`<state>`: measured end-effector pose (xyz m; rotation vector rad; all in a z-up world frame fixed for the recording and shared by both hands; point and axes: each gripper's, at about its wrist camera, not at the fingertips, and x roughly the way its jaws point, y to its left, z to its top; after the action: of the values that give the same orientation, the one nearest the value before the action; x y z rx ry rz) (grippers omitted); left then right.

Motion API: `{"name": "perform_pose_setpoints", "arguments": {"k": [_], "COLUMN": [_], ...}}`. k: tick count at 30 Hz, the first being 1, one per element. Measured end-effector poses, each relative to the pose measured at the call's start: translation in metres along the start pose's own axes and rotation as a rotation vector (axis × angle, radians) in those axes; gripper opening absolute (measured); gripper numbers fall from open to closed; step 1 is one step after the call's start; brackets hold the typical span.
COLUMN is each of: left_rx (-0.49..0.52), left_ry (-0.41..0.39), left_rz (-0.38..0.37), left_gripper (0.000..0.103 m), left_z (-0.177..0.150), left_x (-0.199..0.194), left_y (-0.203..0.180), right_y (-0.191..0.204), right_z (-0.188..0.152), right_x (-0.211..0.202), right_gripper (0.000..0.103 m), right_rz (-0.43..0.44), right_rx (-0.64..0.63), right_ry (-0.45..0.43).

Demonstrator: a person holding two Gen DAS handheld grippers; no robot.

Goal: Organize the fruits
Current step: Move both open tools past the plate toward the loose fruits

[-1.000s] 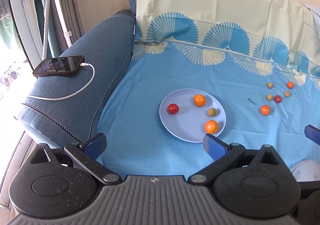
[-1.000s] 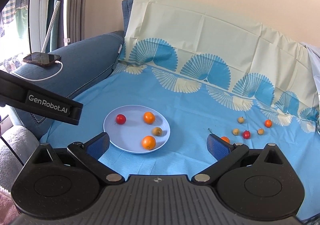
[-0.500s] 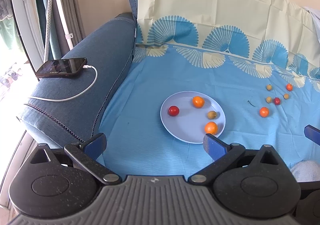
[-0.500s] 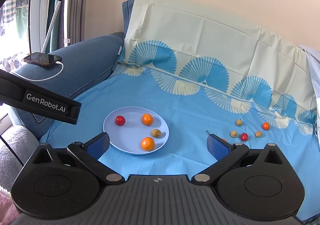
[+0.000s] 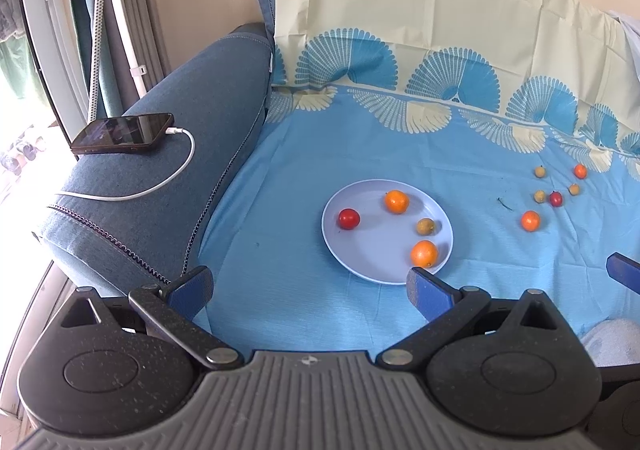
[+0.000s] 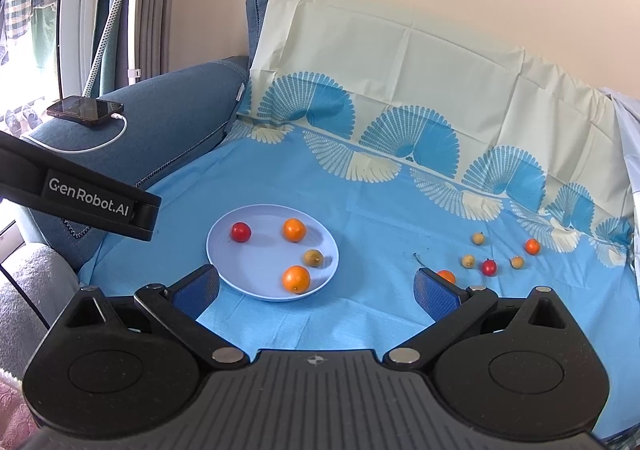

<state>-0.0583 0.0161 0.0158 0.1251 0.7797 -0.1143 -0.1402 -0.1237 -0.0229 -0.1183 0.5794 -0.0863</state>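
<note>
Four fruits sit on the plate (image 6: 224,270) ahead of the wide-open, empty left gripper (image 5: 308,290), both cameras having drawn back slightly, while six loose fruits (image 6: 489,267) wait just beyond the wide-open right gripper (image 6: 316,290), so sorting is unfinished

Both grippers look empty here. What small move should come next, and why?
Probably ease the right gripper forward and right toward the nearest loose orange fruit. Its jaws stand open and empty, that fruit lies just past its right finger, and six fruits sit on the blue cloth while the plate holds four.
</note>
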Motion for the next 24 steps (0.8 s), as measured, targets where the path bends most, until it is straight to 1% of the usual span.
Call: {"name": "perform_pose_setpoints", "arguments": {"k": [11, 24], "left_rx": [0.002, 0.010], "left_ry": [0.029, 0.061], "left_rz": [0.007, 0.014], "left_gripper": [0.103, 0.103], "left_z": [0.002, 0.012], "left_x": [0.013, 0.028], "left_y": [0.000, -0.008], "right_y": [-0.001, -0.008], "right_z": [-0.002, -0.002], "right_x": [0.011, 0.028], "right_gripper": [0.102, 0.102], "right_rz": [0.018, 0.026], "right_rx": [-0.007, 0.022], "right_ry": [0.022, 0.056]}}
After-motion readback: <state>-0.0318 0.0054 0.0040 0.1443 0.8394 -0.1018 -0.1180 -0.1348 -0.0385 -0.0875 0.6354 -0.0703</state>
